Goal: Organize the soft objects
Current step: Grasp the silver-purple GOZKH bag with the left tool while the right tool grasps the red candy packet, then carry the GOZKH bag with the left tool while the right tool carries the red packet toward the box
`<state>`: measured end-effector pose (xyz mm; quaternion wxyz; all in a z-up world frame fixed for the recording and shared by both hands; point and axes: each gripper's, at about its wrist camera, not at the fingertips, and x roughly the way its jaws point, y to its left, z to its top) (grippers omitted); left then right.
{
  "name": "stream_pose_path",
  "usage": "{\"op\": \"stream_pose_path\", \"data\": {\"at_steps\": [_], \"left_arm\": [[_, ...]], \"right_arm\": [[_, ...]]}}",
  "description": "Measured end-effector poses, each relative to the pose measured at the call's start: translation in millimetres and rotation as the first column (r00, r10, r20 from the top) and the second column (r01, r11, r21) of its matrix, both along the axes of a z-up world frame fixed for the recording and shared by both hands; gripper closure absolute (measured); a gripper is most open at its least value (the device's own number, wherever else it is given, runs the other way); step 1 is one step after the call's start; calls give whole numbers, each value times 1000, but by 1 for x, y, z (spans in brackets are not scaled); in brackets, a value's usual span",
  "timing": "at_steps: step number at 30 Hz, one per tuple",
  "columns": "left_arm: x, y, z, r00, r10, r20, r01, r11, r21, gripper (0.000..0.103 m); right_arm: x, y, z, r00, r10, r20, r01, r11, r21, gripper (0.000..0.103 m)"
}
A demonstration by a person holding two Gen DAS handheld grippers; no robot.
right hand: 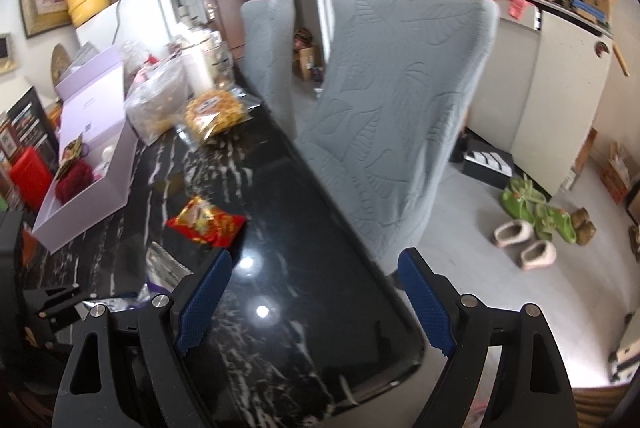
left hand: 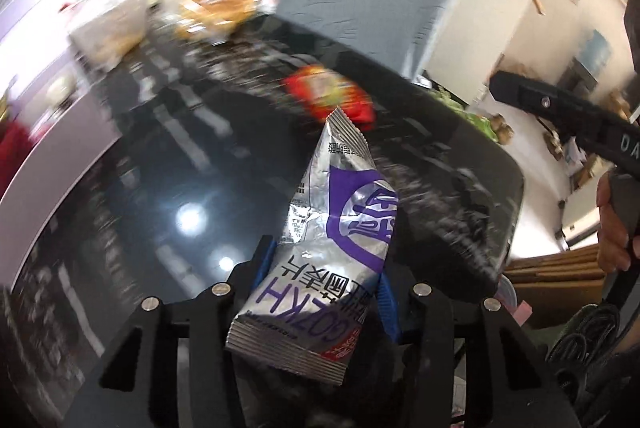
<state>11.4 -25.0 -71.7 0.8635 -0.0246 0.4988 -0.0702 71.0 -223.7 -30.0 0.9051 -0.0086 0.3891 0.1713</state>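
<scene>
My left gripper point(left hand: 324, 280) is shut on a silver and purple snack packet point(left hand: 320, 248), which sticks up crumpled between the blue pads above the black marble table point(left hand: 140, 188). A red snack packet point(left hand: 328, 96) lies on the table just beyond it. In the right wrist view the right gripper point(right hand: 316, 260) stands open with nothing between its blue fingers point(right hand: 204, 304), hovering over the table's near right corner. The red packet point(right hand: 206, 222) lies ahead and to its left. A bit of the silver packet point(right hand: 160, 268) shows at lower left.
An open lavender box point(right hand: 92, 188) holding a dark red fuzzy item point(right hand: 74, 180) sits at the table's left. Behind it lie a clear bag point(right hand: 156, 104) and a waffle bag point(right hand: 216, 112). Two grey-covered chairs point(right hand: 400, 108) stand along the right edge. Slippers point(right hand: 524, 240) lie on the floor.
</scene>
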Motion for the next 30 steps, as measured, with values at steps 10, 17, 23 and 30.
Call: {"op": "stream_pose_path", "data": {"at_steps": [10,17,23,30], "left_arm": [[-10,64,8,970,237,50,-237,972,-7,57],[-3,84,8,956,291,45,-292,956,5,57],[7,88,2,953,301,23,-301,954,9,57],[13,88,-2,958,287,13,-287,958,-8,57]], "right_arm": [[19,68,-25,983,173,-60,-170,984,44,17],[41,97,-45,976,198,-90,-197,980,18,17],[53,111,-58,971,217,-97,-220,975,-21,17],[61,123,-69,968,237,-82,-244,967,-78,17]]}}
